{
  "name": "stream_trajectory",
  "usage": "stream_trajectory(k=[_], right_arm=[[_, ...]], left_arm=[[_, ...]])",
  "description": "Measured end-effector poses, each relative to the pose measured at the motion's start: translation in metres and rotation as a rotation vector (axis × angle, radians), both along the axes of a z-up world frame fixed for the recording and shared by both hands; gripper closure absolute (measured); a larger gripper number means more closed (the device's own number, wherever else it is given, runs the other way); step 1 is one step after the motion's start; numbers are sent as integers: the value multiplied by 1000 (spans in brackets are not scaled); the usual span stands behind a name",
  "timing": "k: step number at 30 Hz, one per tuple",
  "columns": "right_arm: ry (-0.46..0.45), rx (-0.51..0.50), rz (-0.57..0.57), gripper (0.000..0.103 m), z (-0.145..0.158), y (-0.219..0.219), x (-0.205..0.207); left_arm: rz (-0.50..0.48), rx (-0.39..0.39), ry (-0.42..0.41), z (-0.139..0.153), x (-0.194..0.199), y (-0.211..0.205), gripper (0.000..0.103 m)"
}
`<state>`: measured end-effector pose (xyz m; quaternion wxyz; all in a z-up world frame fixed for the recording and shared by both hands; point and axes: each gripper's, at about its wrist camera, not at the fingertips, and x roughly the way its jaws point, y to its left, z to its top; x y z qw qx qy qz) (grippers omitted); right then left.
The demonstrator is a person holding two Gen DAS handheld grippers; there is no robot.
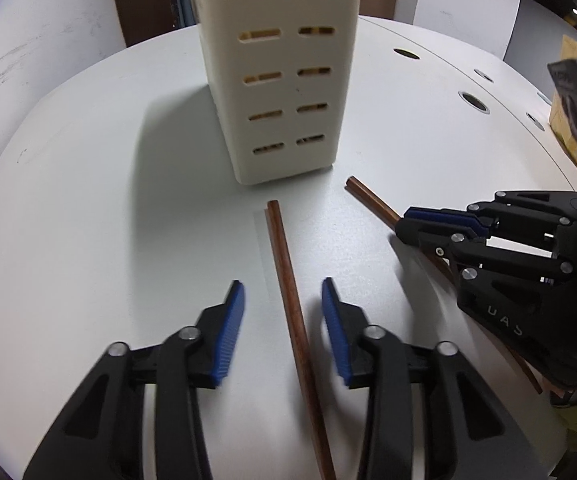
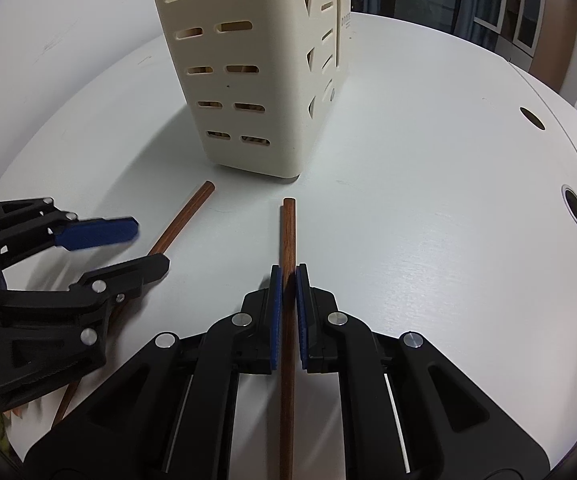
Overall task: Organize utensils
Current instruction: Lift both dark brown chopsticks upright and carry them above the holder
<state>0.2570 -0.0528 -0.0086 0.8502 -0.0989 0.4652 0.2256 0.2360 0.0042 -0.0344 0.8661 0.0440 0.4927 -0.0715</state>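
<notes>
Even overhead light; soft shadows; strong fisheye vignette; slight motion blur.

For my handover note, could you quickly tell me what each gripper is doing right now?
Left gripper: open, pads either side of a chopstick, not touching.
Right gripper: shut on the other chopstick.

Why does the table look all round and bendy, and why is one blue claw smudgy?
Both wrist views use a fisheye lens, so the flat white table bulges and the corners go dark. In the right wrist view, the left gripper is smeared with blur, while the chopstick looks sharp. In the left wrist view, the cream holder casts a soft shadow leftward.
</notes>
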Motion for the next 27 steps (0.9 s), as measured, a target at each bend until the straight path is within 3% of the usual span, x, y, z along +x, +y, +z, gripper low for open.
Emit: stream_trajectory(k=[4, 6, 9, 15, 27], right_arm=[[1, 1, 0, 96, 0, 0, 3], [0, -1, 2, 97, -1, 0, 3], [-1, 0, 9, 97, -1, -1, 4], [-7, 18, 3, 97, 1, -8, 3], [-126, 131, -27, 97, 40, -26, -15]], left_arm=[[-7, 21, -6, -1, 1, -2, 83], [-2, 38, -7, -1, 1, 0, 94], [1, 38, -5, -2, 2, 3, 96], [14, 53, -12, -2, -2, 8, 96], [65, 0, -143, 32, -25, 18, 96]])
